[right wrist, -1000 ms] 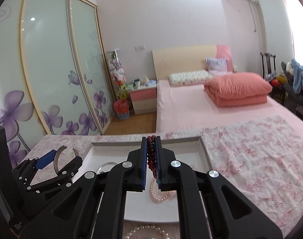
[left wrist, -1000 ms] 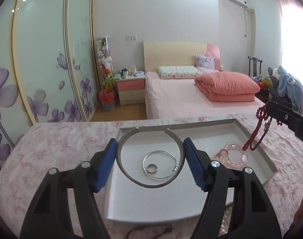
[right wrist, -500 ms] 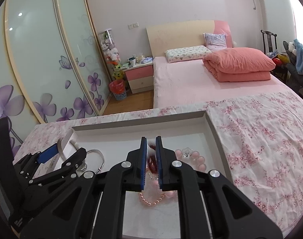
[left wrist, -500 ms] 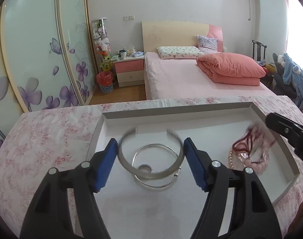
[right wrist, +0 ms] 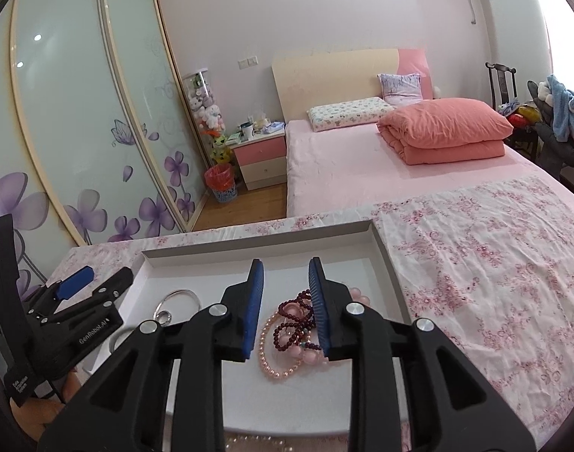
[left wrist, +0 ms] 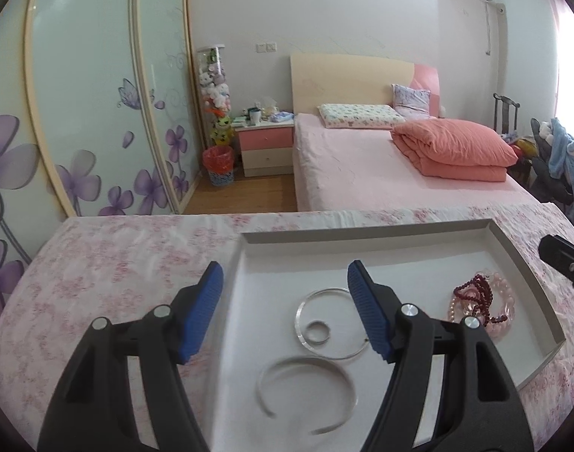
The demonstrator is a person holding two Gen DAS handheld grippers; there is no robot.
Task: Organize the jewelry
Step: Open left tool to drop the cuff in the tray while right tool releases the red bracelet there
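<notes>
Both tools [left wrist: 285,312] [right wrist: 285,307] gape empty; open bangle [left wrist: 305,395] lies flat in tray [left wrist: 362,239], gap facing near-left.

Bright daylight glares from the right; fisheye edges bend, dark corners vignetted.

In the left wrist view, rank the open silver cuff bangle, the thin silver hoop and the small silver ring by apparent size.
1. Open silver cuff bangle, though it lies nearest the camera, so its lead is unsure.
2. Thin silver hoop, almost as wide.
3. Small silver ring, plainly smallest, lying inside the hoop.
</notes>
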